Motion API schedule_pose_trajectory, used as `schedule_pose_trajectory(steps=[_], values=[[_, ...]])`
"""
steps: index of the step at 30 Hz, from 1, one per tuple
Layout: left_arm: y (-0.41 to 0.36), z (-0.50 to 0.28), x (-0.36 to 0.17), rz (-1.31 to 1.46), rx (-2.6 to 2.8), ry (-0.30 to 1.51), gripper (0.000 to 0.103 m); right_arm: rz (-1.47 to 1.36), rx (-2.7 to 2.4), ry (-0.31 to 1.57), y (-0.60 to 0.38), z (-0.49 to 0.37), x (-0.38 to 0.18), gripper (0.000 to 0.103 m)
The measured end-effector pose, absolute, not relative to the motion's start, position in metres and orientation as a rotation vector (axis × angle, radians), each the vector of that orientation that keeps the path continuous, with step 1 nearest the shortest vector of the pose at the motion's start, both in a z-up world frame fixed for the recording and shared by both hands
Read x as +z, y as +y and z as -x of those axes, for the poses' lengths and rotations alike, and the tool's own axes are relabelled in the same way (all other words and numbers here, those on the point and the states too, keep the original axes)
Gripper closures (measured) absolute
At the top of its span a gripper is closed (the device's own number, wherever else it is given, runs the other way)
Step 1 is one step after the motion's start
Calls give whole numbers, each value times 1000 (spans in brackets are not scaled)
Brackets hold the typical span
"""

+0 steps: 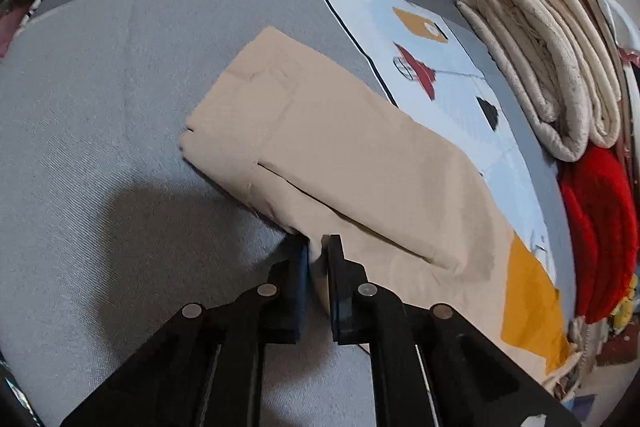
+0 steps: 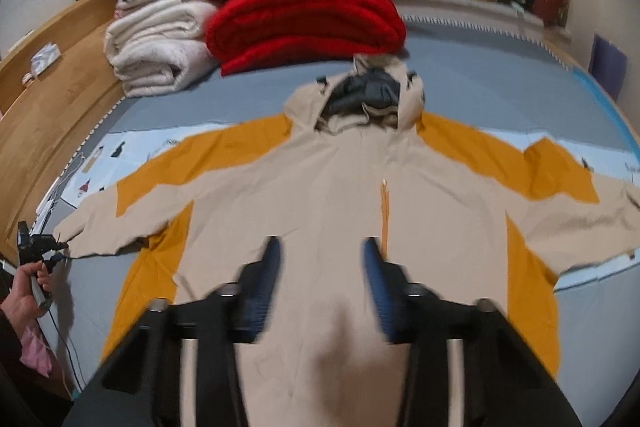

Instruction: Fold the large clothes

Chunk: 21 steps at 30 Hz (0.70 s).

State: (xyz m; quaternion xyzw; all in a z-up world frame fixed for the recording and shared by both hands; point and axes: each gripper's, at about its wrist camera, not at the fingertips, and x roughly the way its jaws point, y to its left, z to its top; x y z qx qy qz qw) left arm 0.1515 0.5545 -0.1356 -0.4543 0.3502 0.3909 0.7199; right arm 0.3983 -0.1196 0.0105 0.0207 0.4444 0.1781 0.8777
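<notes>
**Left tongs pinch the sleeve, right tongs wait above the jacket**

The left tongs (image 1: pixel 318 251) are squeezed tight on the edge of a tan sleeve (image 1: pixel 320 147). They hold it near the cuff end, likely so the sleeve can be lifted and laid over the middle of the jacket. The sleeve lies flat on the gray bed (image 1: pixel 100 147), partly on top of a light blue sheet with little pictures (image 1: pixel 432 67).

The right tongs (image 2: pixel 322 247) are wide open and hold nothing. They hang over the lower middle of the jacket (image 2: pixel 328 187), maybe ready to press the cloth down or grab the bottom edge. This view is a bit blurry.

The jacket is tan and orange. It is spread out face up on the bed with both sleeves stretched out to the sides and the hood (image 2: pixel 360 95) at the far end. Laying it flat like this makes folding easy. No fold looks done yet.

Off to the side, the left tongs (image 2: pixel 38 247) show at the sleeve tip. Behind the hood sit a red blanket (image 2: pixel 304 19) and a white blanket (image 2: pixel 160 47), well away from the jacket
</notes>
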Motion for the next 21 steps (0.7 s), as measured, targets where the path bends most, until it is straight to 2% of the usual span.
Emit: schedule_pose_trajectory(steps=[5, 6, 7, 9, 17, 21], values=[[508, -199, -82, 643, 968, 786, 103, -41, 330, 989, -130, -406, -5, 68], [498, -209, -72, 617, 946, 767, 103, -47, 331, 1010, -131, -408, -9, 64], [481, -224, -58, 582, 909, 747, 103, -52, 336, 1035, -132, -410, -13, 55], [444, -255, -33, 518, 823, 713, 103, -48, 343, 1067, -134, -413, -22, 47], [227, -353, 60, 375, 261, 606, 103, -39, 295, 1086, -145, -411, -29, 47], [120, -377, 63, 350, -95, 713, 101, -44, 304, 1077, -149, -410, -26, 47]])
